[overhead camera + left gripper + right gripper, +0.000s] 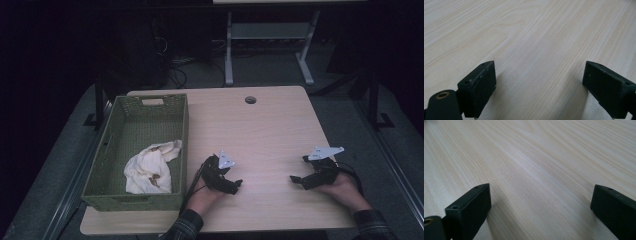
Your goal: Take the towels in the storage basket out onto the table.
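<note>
Nearest the person, two forearms in plaid sleeves come in over the front edge of the pale wooden surface [270, 130]. The left gripper [235, 184] rests low over the wood just to the right of the basket, its black body tilted and a grey three-cornered plate on top. The right gripper [296, 179] sits well apart from it toward the right side, pointing left across the surface, with its own grey plate raised above it.

From overhead the fingers are too small and dark to read. The left gripper view settles it for that side: its two black fingers [480, 87] stand spread wide, with bare wood grain between them and nothing touching the pads. The right gripper view gives the same for the other hand: its fingers [471, 210] are spread apart over bare wood, pinching nothing.

What those close views leave out, the high view supplies. A green woven basket [150, 105] stands along the left side of the surface, and a crumpled cream cloth [150, 170] with brownish stains lies inside it, toward the near end, just beside the left gripper but separated by the basket wall. Farther back, a round cable hole [250, 100] sits near the far edge, and beyond it the legs of a white table frame [229, 55] stand on the dark floor.
</note>
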Demonstrator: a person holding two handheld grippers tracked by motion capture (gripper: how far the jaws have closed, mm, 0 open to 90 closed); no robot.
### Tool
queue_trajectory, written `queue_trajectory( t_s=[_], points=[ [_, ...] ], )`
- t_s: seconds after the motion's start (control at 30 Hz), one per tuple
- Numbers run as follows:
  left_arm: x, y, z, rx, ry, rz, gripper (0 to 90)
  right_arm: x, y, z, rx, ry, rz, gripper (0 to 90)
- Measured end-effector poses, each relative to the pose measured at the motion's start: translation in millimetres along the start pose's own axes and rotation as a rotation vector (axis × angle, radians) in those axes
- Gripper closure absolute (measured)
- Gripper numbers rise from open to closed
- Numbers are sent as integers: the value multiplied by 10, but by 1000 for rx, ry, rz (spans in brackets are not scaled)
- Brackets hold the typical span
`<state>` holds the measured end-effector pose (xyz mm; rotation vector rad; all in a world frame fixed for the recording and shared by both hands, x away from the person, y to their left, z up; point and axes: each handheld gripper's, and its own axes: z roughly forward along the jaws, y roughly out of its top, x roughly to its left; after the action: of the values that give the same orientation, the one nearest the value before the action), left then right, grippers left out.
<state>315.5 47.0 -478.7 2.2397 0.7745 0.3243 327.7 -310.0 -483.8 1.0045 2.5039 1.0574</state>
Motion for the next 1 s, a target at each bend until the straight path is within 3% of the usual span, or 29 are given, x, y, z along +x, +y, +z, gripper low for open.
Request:
queue_trajectory(
  t_s=[0.33,0.4,0.6,1.0],
  points=[
    [5,11,10,-2,2,3,109,2,-2,4,-4,3,-2,28],
    [1,27,-1,19,3,-2,109,1,-1,2,-3,3,-7,28],
    [4,67,-49,26,16,17,109,-3,-5,1,-4,4,-14,28],
    [29,89,-126,20,39,-25,110,-3,-5,2,-3,6,-17,22]
  ],
)
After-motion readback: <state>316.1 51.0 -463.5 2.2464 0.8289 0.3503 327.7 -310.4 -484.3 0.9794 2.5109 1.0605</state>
